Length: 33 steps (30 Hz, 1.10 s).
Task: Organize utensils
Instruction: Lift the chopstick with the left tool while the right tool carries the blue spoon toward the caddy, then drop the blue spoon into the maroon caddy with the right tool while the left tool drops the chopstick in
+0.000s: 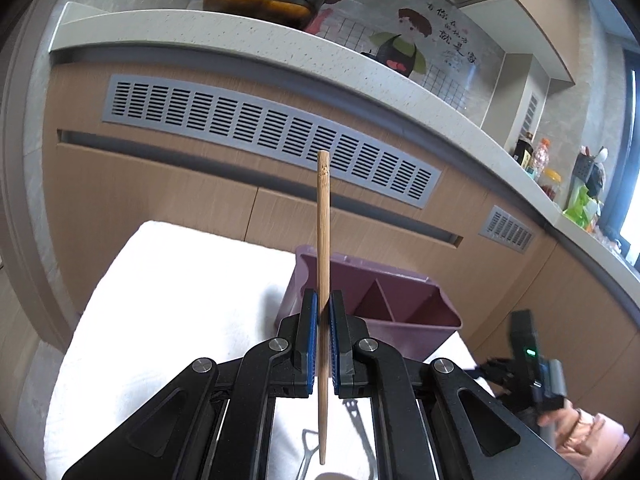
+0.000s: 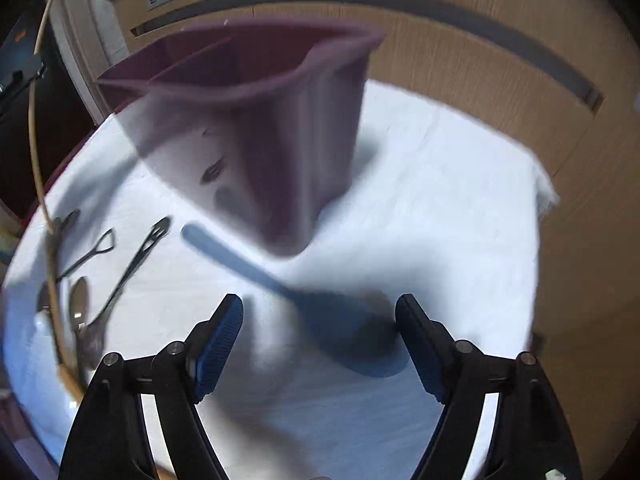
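Left gripper (image 1: 324, 312) clamps a bamboo chopstick (image 1: 322, 264) upright before the purple plastic divided holder (image 1: 404, 300); right gripper (image 2: 320, 320) gapes wide over a blue spatula (image 2: 320, 312) near that holder.

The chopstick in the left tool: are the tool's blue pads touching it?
Touching. The left wrist view shows the left tool shut on the chopstick.

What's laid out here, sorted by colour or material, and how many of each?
Purple holder: 1
Blue spoon: 1
Wooden chopstick: 1
Metal cutlery: at least 3; blur may hide more
Total: at least 6
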Each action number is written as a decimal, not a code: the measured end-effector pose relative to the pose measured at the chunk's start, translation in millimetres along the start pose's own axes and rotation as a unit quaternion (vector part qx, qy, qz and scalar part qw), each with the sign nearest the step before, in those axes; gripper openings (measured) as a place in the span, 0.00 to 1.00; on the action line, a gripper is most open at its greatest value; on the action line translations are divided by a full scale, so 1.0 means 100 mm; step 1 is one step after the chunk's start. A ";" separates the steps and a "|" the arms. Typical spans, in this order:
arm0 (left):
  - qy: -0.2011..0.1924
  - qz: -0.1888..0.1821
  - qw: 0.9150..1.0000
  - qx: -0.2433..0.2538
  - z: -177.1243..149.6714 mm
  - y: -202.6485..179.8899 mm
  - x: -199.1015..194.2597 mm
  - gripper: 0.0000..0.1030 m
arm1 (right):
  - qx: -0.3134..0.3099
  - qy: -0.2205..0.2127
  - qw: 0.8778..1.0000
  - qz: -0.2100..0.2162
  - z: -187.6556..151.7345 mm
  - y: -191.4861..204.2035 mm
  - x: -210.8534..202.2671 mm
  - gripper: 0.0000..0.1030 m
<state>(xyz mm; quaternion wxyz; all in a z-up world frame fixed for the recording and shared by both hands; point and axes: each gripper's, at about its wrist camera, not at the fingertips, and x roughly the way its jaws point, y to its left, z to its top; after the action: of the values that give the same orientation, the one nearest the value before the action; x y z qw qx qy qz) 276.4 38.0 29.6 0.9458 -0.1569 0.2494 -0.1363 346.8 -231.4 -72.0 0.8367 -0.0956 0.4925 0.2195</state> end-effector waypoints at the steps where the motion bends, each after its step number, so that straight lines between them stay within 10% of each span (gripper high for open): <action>1: 0.001 0.001 1.000 -0.001 -0.01 0.01 -0.01 0.06 | 0.002 0.003 1.000 0.018 -0.05 0.07 -0.03 0.76; 5: 0.006 -0.001 1.000 -0.010 -0.04 0.05 -0.02 0.06 | -0.029 0.023 0.990 0.138 -0.26 0.52 -0.25 0.67; 10: -0.001 -0.003 1.000 -0.012 -0.04 0.02 -0.09 0.06 | -0.079 -0.023 0.996 0.044 -0.09 0.87 -0.28 0.32; 19: 0.005 -0.001 1.000 -0.017 -0.11 0.10 -0.18 0.06 | -0.084 0.008 0.996 -0.002 0.26 0.82 0.31 0.25; 21: 0.012 -0.002 1.000 -0.019 -0.15 0.09 -0.16 0.06 | -0.073 0.009 0.997 -0.002 0.26 0.79 0.29 0.08; 33: 0.005 -0.033 0.999 -0.014 -0.08 -0.18 -0.25 0.06 | 0.043 -0.152 0.987 0.015 -0.09 0.55 -0.93 0.06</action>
<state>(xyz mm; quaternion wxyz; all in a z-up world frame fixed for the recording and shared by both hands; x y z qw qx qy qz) 248.1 28.4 39.6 0.9375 -0.1772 0.2503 -0.1645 275.1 -212.0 7.2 0.9016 -0.0176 0.3702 0.2231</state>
